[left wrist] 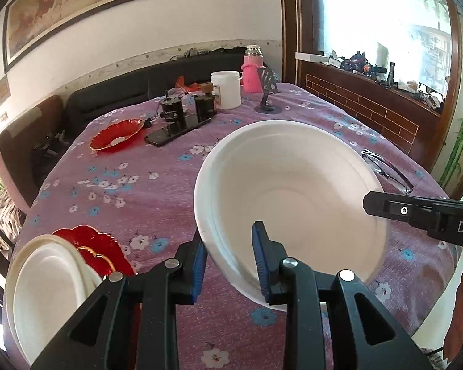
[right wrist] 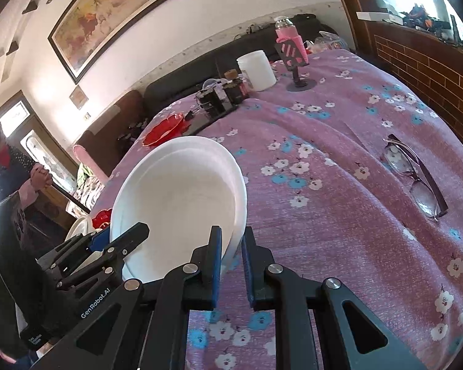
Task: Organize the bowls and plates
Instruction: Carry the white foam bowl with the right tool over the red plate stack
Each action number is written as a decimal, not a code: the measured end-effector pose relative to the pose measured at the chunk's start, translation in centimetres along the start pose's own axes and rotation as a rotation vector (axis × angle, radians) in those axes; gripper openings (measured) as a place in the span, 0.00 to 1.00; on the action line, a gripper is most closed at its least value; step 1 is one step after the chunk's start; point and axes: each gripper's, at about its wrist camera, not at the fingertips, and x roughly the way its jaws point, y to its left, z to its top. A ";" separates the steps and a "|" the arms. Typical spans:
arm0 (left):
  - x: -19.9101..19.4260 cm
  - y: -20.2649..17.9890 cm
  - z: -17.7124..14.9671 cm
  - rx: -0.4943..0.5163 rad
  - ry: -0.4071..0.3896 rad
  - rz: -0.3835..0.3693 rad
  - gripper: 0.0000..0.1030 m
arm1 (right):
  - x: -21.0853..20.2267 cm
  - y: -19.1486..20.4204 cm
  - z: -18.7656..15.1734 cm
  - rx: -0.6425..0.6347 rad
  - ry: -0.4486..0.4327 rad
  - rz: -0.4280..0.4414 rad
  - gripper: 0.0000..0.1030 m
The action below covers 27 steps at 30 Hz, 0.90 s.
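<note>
Both tongs clamp one white, deep round bowl (left wrist: 290, 197) held tilted above the purple flowered tablecloth (left wrist: 132, 191). From the left wrist, the left gripper (left wrist: 230, 262) pinches its near rim; the right gripper (left wrist: 416, 212) is cut off at the frame edge. From the right wrist, the right gripper (right wrist: 231, 265) grips the bowl's (right wrist: 176, 197) rim, hiding its lower edge.

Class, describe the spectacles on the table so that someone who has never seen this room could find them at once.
Start at the round table under the purple flowered cloth. Go to the side nearest the brick-patterned wall below the window. The spectacles lie there alone on the cloth, folded, dark-framed with clear lenses, well apart from the red and white dishes.
</note>
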 end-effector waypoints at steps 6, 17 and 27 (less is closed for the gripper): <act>-1.4 0.8 -0.5 -0.011 -0.027 0.016 0.27 | -0.5 1.5 -0.2 -0.026 -0.010 0.005 0.14; -3.6 2.6 -1.0 -0.042 -0.068 0.034 0.27 | -1.0 4.3 -0.1 -0.074 -0.026 0.012 0.14; -6.5 5.9 -1.0 -0.100 -0.114 0.070 0.28 | -0.8 8.2 0.7 -0.151 -0.026 0.048 0.14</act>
